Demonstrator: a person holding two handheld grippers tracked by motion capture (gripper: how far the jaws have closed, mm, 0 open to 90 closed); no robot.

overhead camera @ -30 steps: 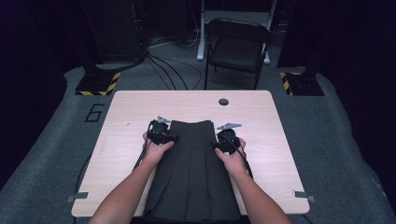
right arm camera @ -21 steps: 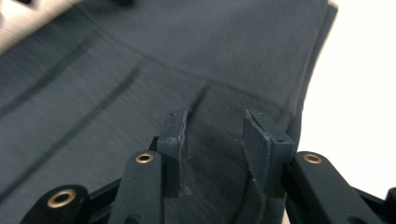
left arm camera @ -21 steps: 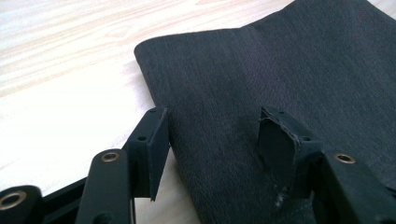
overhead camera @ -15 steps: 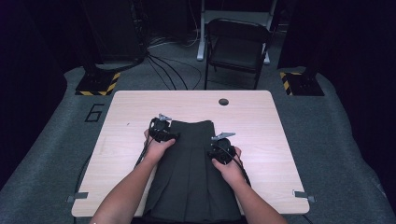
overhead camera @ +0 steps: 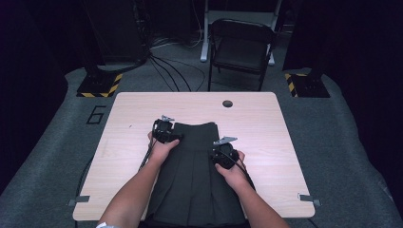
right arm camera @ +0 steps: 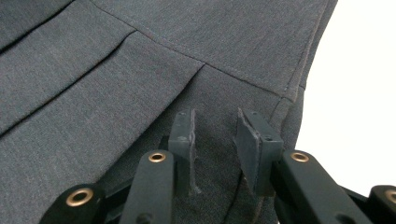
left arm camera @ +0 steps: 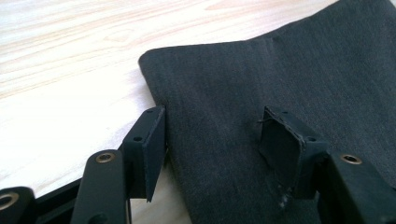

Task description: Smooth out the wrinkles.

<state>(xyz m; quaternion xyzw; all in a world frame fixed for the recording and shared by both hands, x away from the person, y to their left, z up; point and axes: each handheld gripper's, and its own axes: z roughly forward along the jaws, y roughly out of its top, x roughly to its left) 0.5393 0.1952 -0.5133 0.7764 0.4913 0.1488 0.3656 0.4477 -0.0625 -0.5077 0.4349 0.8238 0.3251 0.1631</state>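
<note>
So there's a dark pleated skirt [overhead camera: 192,175] lying flat on the table [overhead camera: 133,118], waistband end pointing away from the person and the hem hanging off the near edge. Left gripper [overhead camera: 165,131] sits at the far left corner of the waistband, and in its own view the jaws are spread wide, one on bare wood just beside the skirt's edge and the other on top of the cloth, with nothing pinched between them. Right gripper [overhead camera: 224,153] is further back toward the person, over the right side of the skirt just below the waistband seam where the pleats start; jaws there are open but narrower, hovering over or resting on the fabric, gripping nothing as far as I can see. My read is that this is the setup for a grab, probably to fold or shift the skirt, though that's a guess. If so, the left one looks nicely placed: slide the outer jaw under the edge so it catches every layer, then close. The right one seems to me a bit far in from the right edge, so I'd scoot it outward until a jaw can get underneath, otherwise it'll likely just pinch the top layer and drag a pleat out of shape. Lift both together so the waistband stays straight.
</note>
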